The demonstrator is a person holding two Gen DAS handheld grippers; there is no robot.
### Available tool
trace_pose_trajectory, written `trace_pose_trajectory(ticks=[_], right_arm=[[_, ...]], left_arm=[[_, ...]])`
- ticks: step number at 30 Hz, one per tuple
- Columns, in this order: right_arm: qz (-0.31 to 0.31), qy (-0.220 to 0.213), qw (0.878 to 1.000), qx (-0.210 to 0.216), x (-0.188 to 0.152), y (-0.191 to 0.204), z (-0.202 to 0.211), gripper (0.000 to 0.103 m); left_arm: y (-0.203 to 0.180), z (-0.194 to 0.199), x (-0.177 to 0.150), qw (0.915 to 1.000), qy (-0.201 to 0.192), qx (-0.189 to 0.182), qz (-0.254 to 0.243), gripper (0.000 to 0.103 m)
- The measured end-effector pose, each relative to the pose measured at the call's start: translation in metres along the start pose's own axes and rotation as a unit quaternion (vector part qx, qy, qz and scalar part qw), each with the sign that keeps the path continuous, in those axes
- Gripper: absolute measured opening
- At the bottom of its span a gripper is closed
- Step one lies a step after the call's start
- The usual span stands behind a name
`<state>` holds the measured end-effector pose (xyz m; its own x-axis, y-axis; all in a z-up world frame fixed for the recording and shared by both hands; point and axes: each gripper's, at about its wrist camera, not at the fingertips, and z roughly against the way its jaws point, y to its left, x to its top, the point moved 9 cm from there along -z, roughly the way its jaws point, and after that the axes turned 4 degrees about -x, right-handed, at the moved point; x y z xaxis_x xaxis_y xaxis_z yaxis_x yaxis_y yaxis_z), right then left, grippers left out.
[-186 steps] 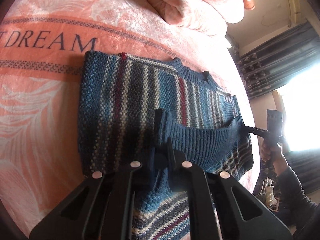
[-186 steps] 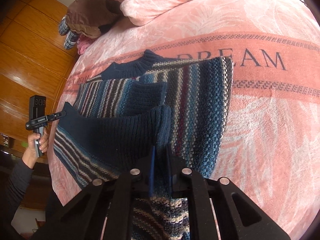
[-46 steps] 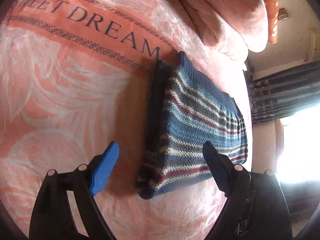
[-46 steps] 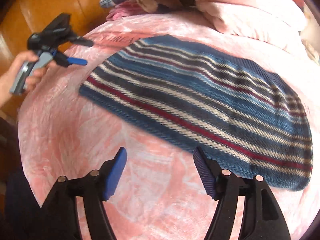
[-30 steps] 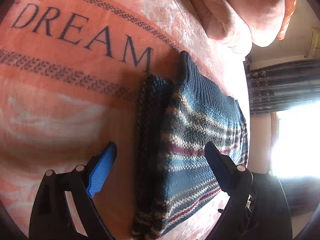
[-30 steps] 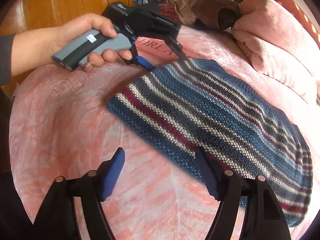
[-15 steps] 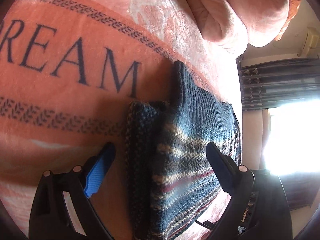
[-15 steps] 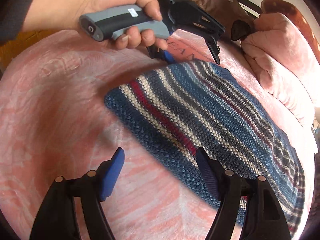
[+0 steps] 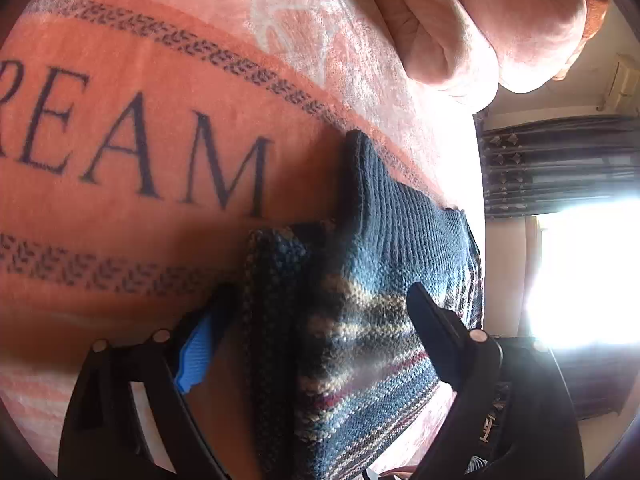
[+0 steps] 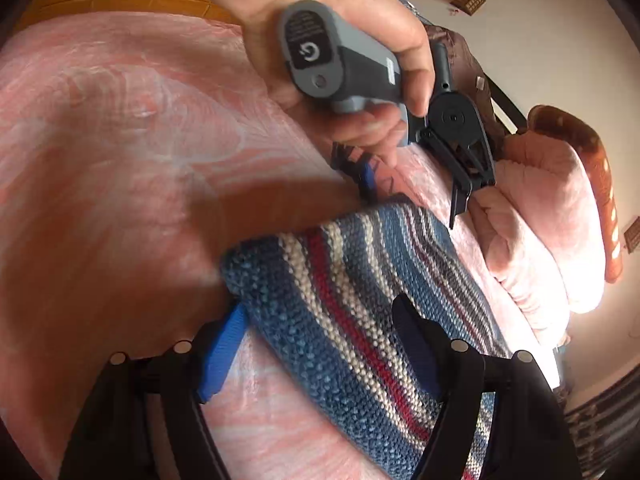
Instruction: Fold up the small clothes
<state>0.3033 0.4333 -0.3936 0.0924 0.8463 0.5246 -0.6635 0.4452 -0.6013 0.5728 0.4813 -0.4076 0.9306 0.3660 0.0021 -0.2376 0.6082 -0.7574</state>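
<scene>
Pink blanket [image 9: 120, 60] bears the folded sweater [image 10: 360, 300], straddled by both wide-spread claws [image 9: 316, 328] [image 10: 320, 336].

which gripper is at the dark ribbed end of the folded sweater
The left gripper. It straddles the sweater at the plain navy ribbed end; the right gripper straddles a striped corner.

Dark serif letters "REAM" on orange band of blanket [image 9: 168, 92], left wrist view, left side, word cut off at left edge. White circular-arrow sign on black end label of grey gripper handle [image 10: 348, 68], right wrist view, far centre; small print above sign too blurred to read.
</scene>
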Motion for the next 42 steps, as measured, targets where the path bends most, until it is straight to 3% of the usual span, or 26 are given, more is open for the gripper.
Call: trace_pose_trajectory(ticks=[2,7,8,9,11,12,24,42], right_arm=[[-0.001,-0.002,1.0,-0.007,0.006,0.003,-0.003,0.074],[-0.025,0.0,1.0,-0.005,0.019,0.005,-0.008,0.074],[-0.031,0.001,1.0,-0.003,0.021,0.004,-0.009,0.071],[-0.036,0.004,0.999,0.004,0.021,0.004,-0.01,0.061],[-0.046,0.013,0.999,0.01,0.021,0.004,-0.011,0.05],[-0.05,0.014,0.999,0.008,0.02,0.003,-0.011,0.042],[-0.123,0.008,0.992,0.038,0.02,-0.033,0.008,0.019],[-0.233,-0.025,0.972,0.028,0.02,-0.135,0.065,0.013]], left_arm=[[0.003,-0.001,0.003,0.9999,0.002,0.014,0.004,0.054],[0.001,-0.004,0.006,0.9992,0.01,0.037,0.007,0.041],[-0.002,-0.004,0.007,0.9991,0.011,0.04,0.005,0.037],[-0.004,-0.006,0.008,0.999,0.012,0.043,0.003,0.033],[-0.007,-0.007,0.009,0.9988,0.014,0.047,0.001,0.029],[-0.008,-0.006,0.009,0.9985,0.015,0.052,0.0,0.028],[-0.036,0.005,0.012,0.996,0.017,0.088,0.0,0.021],[-0.138,0.027,0.015,0.9902,0.011,0.131,-0.046,0.02]])
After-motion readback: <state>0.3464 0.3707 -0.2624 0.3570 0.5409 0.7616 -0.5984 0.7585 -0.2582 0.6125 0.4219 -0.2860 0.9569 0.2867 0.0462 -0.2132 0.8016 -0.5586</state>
